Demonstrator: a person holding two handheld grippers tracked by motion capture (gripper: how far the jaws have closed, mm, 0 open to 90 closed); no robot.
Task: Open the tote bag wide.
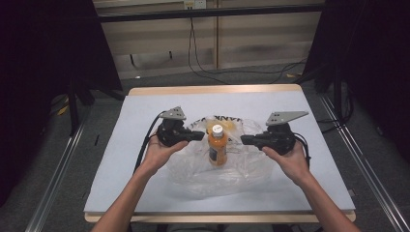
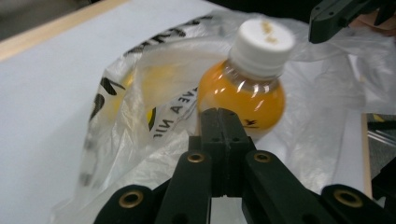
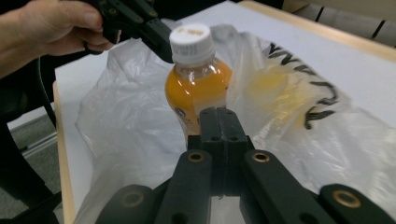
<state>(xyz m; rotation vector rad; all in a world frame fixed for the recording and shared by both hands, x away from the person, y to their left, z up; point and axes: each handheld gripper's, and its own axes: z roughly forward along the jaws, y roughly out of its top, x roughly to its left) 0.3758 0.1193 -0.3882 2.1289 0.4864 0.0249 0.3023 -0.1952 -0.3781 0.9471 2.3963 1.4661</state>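
I see the small clear bottle of orange drink with a white cap (image 1: 218,144) upright on the crumpled transparent plastic bag (image 1: 241,166), between my left tongs (image 1: 202,136) and right tongs (image 1: 242,140), both closed and empty.

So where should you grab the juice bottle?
Probably around its orange middle, coming in level from the side. The bottle stands upright on the plastic bag, its round body is bare all round, and the white cap looks too small to hold steadily.

Black capitals on the clear plastic bag (image 2: 140,121) — partly readable, "VEA NI" — the rest crumpled.
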